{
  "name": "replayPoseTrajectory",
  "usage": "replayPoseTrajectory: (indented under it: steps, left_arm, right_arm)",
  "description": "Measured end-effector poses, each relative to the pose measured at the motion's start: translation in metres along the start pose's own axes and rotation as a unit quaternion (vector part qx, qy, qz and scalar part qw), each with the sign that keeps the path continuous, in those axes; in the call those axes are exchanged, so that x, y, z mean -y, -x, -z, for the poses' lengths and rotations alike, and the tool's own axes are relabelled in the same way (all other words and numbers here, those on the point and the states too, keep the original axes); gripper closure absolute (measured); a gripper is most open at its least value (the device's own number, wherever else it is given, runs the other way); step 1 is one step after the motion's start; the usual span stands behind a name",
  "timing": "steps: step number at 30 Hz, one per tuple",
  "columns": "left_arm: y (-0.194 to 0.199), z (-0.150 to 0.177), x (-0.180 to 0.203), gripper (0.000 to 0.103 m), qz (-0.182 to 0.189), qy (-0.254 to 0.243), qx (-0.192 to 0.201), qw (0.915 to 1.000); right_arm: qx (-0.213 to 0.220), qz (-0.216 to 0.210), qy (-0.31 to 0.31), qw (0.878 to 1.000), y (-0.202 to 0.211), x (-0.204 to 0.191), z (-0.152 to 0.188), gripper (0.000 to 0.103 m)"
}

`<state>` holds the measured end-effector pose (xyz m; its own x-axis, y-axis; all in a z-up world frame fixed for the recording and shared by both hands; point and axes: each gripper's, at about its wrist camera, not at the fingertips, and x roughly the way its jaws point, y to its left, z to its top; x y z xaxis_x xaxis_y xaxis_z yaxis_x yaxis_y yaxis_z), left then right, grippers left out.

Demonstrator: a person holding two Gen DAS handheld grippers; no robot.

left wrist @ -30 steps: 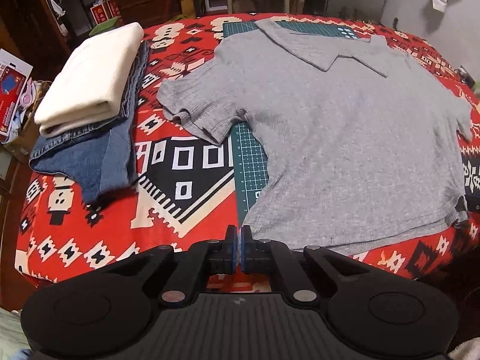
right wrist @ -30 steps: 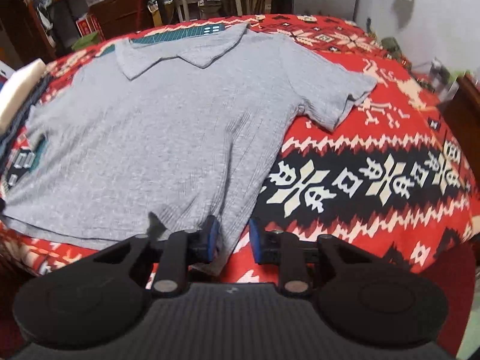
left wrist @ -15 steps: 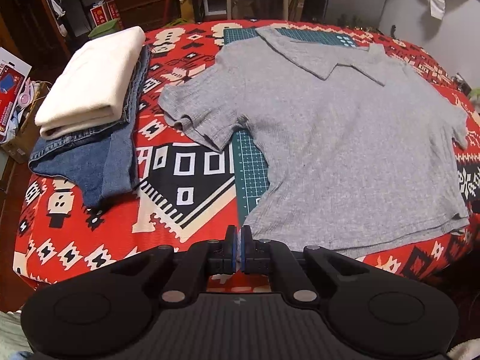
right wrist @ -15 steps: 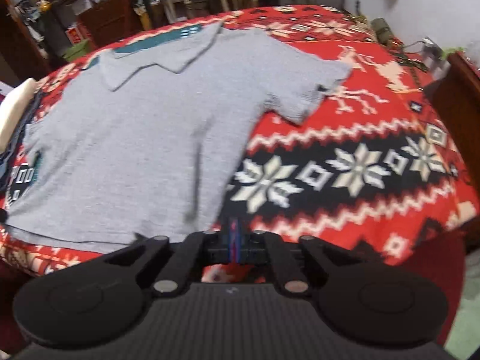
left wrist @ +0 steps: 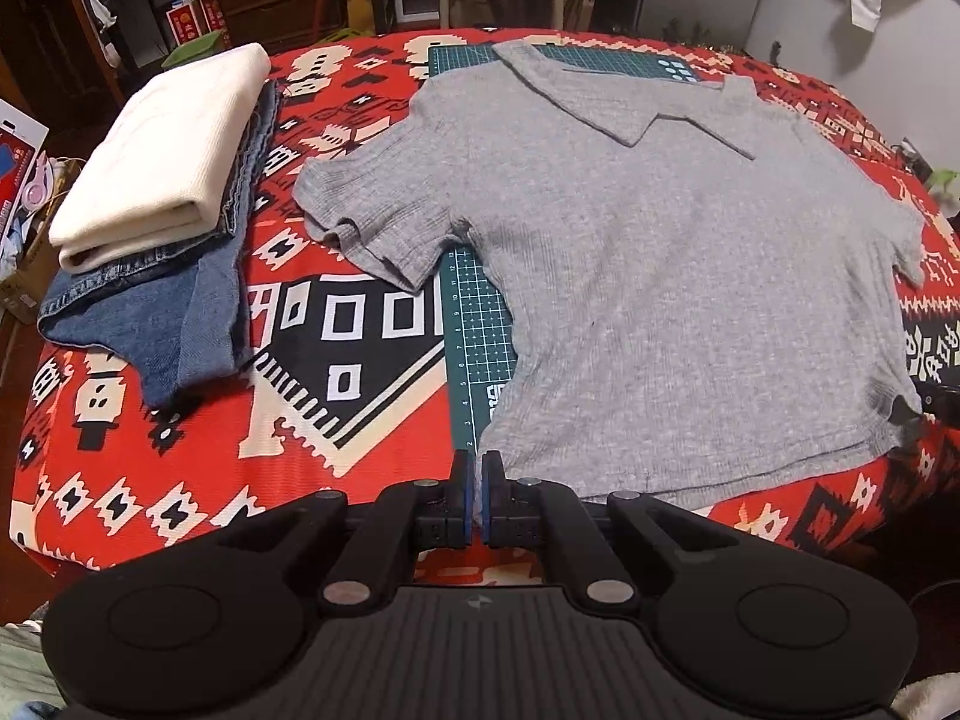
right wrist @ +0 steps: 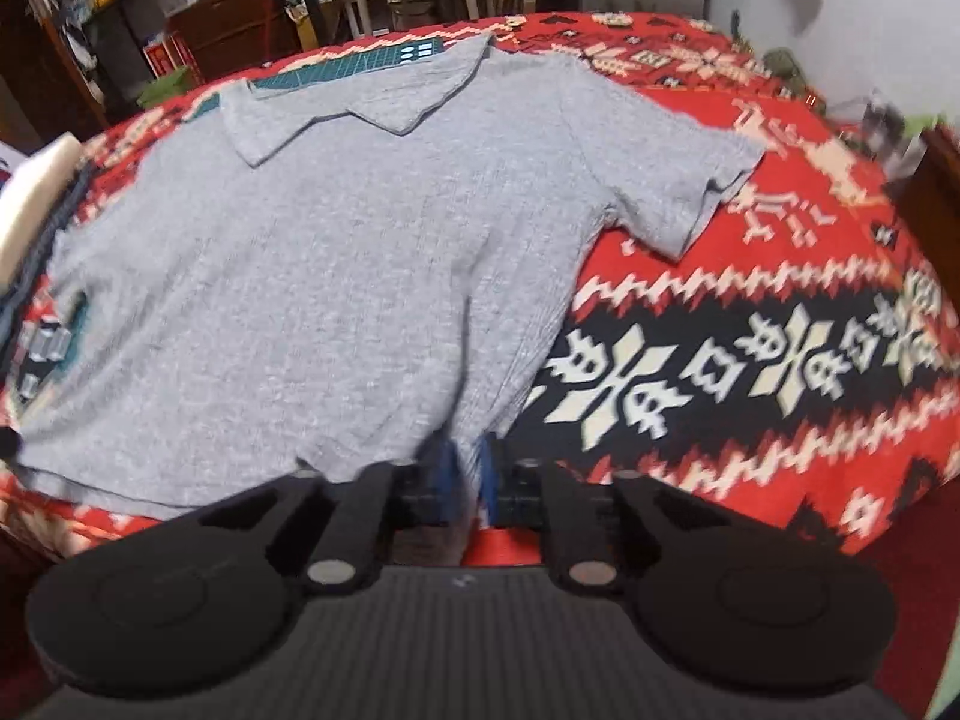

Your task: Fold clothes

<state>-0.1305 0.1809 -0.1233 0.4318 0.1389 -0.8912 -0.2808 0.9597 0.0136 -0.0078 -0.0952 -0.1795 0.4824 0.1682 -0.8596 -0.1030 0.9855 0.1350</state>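
A grey collared shirt (left wrist: pixel 660 240) (right wrist: pixel 300 270) lies flat, collar away from me, on a red patterned blanket (left wrist: pixel 180 468) (right wrist: pixel 750 276). My left gripper (left wrist: pixel 477 462) is shut at the shirt's near left hem corner, and the cloth runs into its tips. My right gripper (right wrist: pixel 468 462) is at the near right hem corner, its fingers closed on grey cloth, though this view is blurred. The left wrist view shows its dark tip (left wrist: pixel 900 411) on that corner.
A folded cream garment (left wrist: pixel 162 144) sits on folded jeans (left wrist: pixel 150 324) at the left of the blanket. A green cutting mat (left wrist: pixel 480 324) shows under the shirt. The blanket's near edge drops off just below both grippers. Cluttered shelves and a chair stand behind.
The right gripper was open around the right hem corner, then closed, and now holds grey cloth. Both views shifted slightly. The left gripper stayed shut at its corner.
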Motion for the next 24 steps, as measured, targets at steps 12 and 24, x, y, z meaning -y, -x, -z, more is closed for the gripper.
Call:
replayPoseTrajectory:
  steps: [12,24]
  left_arm:
    - [0.007,0.0,-0.009,0.1,0.003,0.012,0.001,0.9999]
    - [0.002,0.0,-0.007,0.1,0.015,0.011,-0.013,0.9997]
  right_arm:
    - [-0.005,0.051,0.021,0.998,0.021,0.043,-0.009,0.1]
    - [-0.02,-0.017,-0.056,0.998,0.026,0.069,0.014,0.08]
